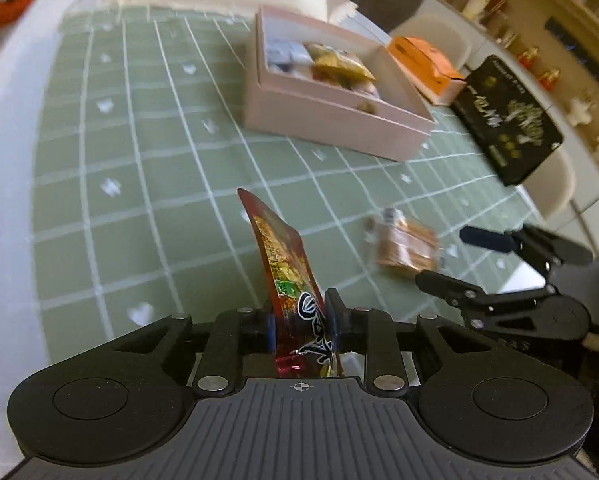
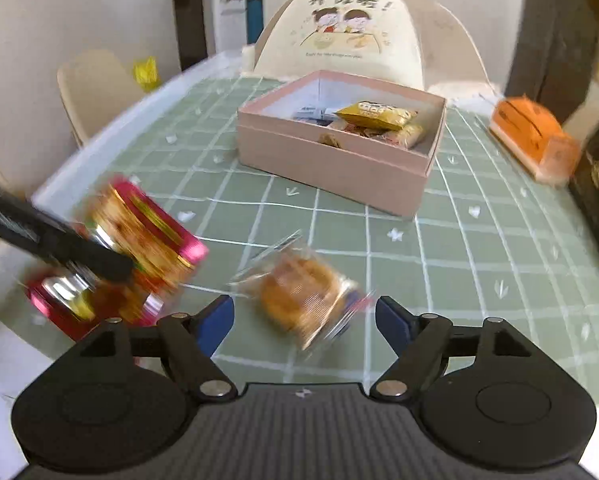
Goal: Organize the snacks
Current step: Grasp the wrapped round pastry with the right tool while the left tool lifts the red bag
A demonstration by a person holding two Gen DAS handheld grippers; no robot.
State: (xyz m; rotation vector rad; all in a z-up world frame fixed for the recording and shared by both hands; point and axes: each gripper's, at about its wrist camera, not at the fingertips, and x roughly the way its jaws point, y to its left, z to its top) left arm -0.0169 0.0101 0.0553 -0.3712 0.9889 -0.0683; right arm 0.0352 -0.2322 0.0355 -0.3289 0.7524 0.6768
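Note:
My left gripper (image 1: 301,322) is shut on a red and gold snack packet (image 1: 283,256) and holds it edge-up above the green checked tablecloth (image 1: 139,168). The packet also shows, blurred, at the left of the right wrist view (image 2: 139,236). My right gripper (image 2: 304,318) is open, its jaws either side of a clear-wrapped round pastry (image 2: 299,296) lying on the cloth. The pastry shows in the left wrist view (image 1: 405,246) too. An open pink box (image 2: 331,168) with several snack packets inside stands farther back in the middle; it also shows in the left wrist view (image 1: 327,120).
The box's lid with a cartoon print (image 2: 339,32) stands behind the box. An orange box (image 2: 535,140) and a black box (image 1: 507,120) lie at the right side of the table. Chairs (image 2: 95,84) stand around the table's edge.

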